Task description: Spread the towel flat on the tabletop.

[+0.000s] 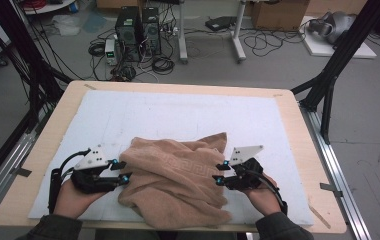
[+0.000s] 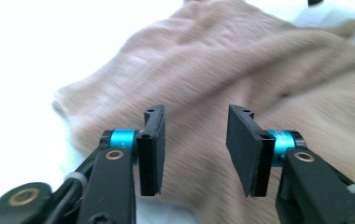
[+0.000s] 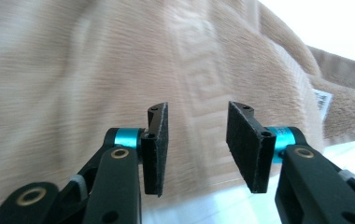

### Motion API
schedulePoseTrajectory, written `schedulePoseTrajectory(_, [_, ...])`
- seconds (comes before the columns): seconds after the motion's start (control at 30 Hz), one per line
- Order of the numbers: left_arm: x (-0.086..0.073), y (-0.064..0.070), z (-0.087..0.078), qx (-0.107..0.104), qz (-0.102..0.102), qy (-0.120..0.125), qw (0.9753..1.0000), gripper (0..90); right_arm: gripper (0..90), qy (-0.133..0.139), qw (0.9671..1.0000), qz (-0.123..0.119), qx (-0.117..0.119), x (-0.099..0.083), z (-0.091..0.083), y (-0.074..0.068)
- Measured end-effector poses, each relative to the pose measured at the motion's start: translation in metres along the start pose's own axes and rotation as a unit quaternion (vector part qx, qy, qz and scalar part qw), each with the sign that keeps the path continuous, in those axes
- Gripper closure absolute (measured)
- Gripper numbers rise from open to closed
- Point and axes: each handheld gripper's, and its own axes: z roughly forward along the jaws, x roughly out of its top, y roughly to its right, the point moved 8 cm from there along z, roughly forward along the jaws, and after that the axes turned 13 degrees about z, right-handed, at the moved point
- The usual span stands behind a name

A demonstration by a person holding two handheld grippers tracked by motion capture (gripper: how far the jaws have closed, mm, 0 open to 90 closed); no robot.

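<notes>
A tan towel [image 1: 175, 179] lies crumpled on the white mat [image 1: 188, 117], near the table's front edge. It has a woven key-pattern band [image 3: 199, 79] and a small white label [image 3: 323, 100]. My left gripper [image 1: 121, 170] is at the towel's left edge, open, its jaws apart with the towel [image 2: 241, 79] just ahead of them. My right gripper [image 1: 220, 173] is at the towel's right edge, also open, facing the cloth [image 3: 73, 84] with nothing between its pads.
The mat covers most of a light wooden table [image 1: 55, 122]. Black frame posts [image 1: 345, 45] stand at both sides. Beyond the far edge, computer towers [image 1: 138, 32], cables and boxes sit on the floor.
</notes>
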Motion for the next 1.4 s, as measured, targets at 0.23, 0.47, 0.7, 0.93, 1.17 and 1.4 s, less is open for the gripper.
schedulePoseTrajectory(0.23, [-0.024, -0.036, 0.043, 0.031, -0.036, -0.063, 0.9969, 45.7, 55.4, -0.049, 0.9985, 0.012, -0.021, -0.009, 0.038, 0.017])
schedulePoseTrajectory(0.47, [-0.041, -0.032, 0.066, -0.002, -0.050, -0.095, 0.9942, 70.6, 75.1, -0.030, 0.9993, 0.023, -0.001, -0.011, 0.039, 0.017])
schedulePoseTrajectory(0.7, [-0.034, -0.030, 0.050, 0.015, -0.045, -0.071, 0.9964, 78.7, 83.2, -0.027, 0.9996, 0.006, 0.001, -0.003, 0.027, 0.012])
schedulePoseTrajectory(0.93, [-0.012, -0.028, 0.024, 0.039, -0.034, -0.020, 0.9985, 79.1, 84.1, -0.003, 0.9997, -0.021, -0.013, 0.021, -0.003, 0.008])
schedulePoseTrajectory(1.17, [-0.003, -0.028, 0.007, 0.051, -0.034, 0.000, 0.9981, 79.4, 84.5, 0.030, 0.9994, -0.016, -0.010, 0.036, -0.027, 0.008])
schedulePoseTrajectory(1.4, [0.014, -0.036, 0.002, 0.065, -0.033, 0.018, 0.9972, 80.5, 84.8, 0.033, 0.9991, -0.024, -0.011, 0.048, -0.036, 0.012])
